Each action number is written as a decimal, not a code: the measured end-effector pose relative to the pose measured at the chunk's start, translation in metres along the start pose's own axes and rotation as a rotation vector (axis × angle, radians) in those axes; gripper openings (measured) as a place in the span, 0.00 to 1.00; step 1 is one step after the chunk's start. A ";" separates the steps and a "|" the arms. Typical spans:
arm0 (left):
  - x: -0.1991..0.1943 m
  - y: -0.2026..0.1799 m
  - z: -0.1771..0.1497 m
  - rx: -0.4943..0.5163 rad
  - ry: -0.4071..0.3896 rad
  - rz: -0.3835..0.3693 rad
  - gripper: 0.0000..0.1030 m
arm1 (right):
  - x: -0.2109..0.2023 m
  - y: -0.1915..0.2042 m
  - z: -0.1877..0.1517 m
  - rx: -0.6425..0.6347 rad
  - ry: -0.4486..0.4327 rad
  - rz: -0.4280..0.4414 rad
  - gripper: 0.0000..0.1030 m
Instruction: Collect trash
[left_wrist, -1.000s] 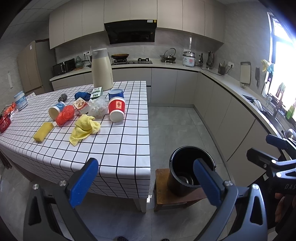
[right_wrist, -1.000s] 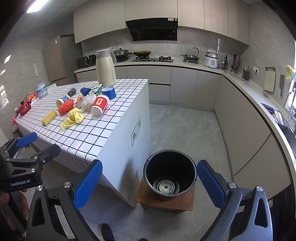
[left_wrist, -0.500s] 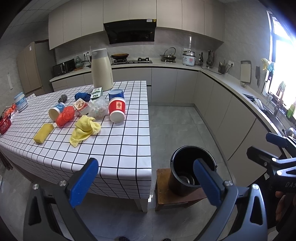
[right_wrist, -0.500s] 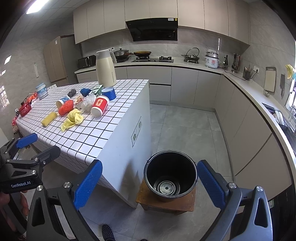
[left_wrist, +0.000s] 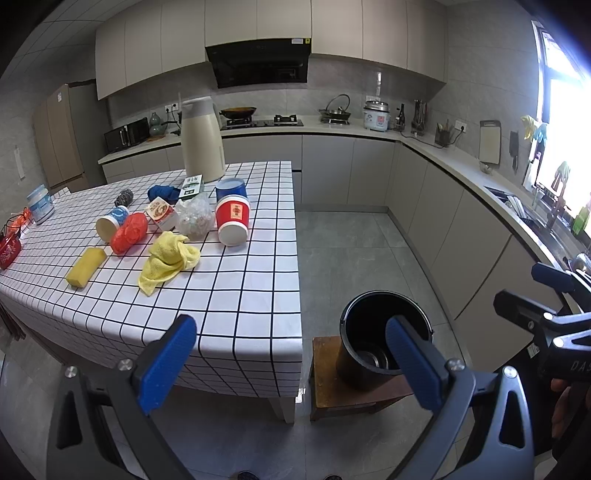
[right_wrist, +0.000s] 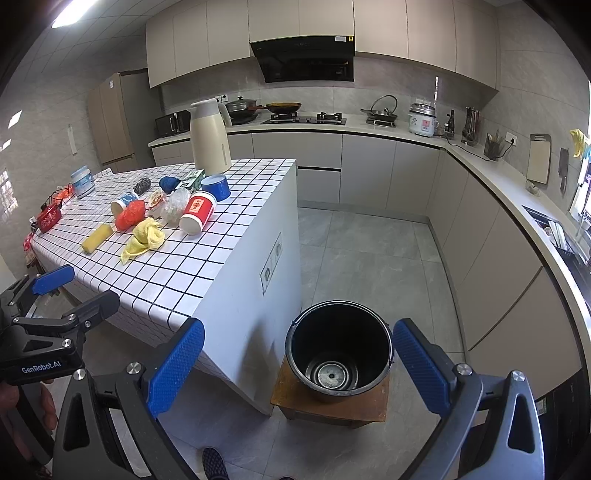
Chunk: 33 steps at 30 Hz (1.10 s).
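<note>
Little moved since earlier: bucket (right_wrist: 339, 347) sits slightly lower in right view. Left gripper (left_wrist: 291, 354) and right gripper (right_wrist: 297, 363) both spread wide, empty. Trash clustered mid-table (left_wrist: 236, 295): red cup (left_wrist: 232, 219), yellow cloth (left_wrist: 168, 260).

Both grippers held wide open, empty.
Left gripper (left_wrist: 291, 358) and right gripper (right_wrist: 295, 363) sit side by side, each gripped from below by a hand.

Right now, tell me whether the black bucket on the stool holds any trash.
Empty. The right wrist view looks straight down into the black bucket, and only its bare round bottom shows; the wooden stool under it is bare too.
</note>
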<state>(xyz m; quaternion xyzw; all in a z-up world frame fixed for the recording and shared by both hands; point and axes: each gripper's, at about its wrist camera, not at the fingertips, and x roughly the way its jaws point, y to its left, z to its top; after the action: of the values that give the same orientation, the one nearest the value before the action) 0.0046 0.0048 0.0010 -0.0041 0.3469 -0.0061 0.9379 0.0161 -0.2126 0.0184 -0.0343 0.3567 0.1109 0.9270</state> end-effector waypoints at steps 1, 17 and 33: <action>0.000 0.000 0.000 -0.001 0.001 0.000 1.00 | 0.000 0.000 0.000 0.000 0.001 0.001 1.00; 0.006 0.031 0.004 -0.064 -0.006 0.049 1.00 | 0.016 0.007 0.009 0.005 -0.006 0.038 1.00; 0.006 0.126 -0.013 -0.242 -0.055 0.135 1.00 | 0.081 0.073 0.041 -0.059 -0.033 0.181 1.00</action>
<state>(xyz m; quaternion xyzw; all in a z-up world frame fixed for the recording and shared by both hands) 0.0017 0.1305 -0.0143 -0.0938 0.3185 0.0990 0.9380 0.0844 -0.1214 -0.0035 -0.0273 0.3394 0.2053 0.9175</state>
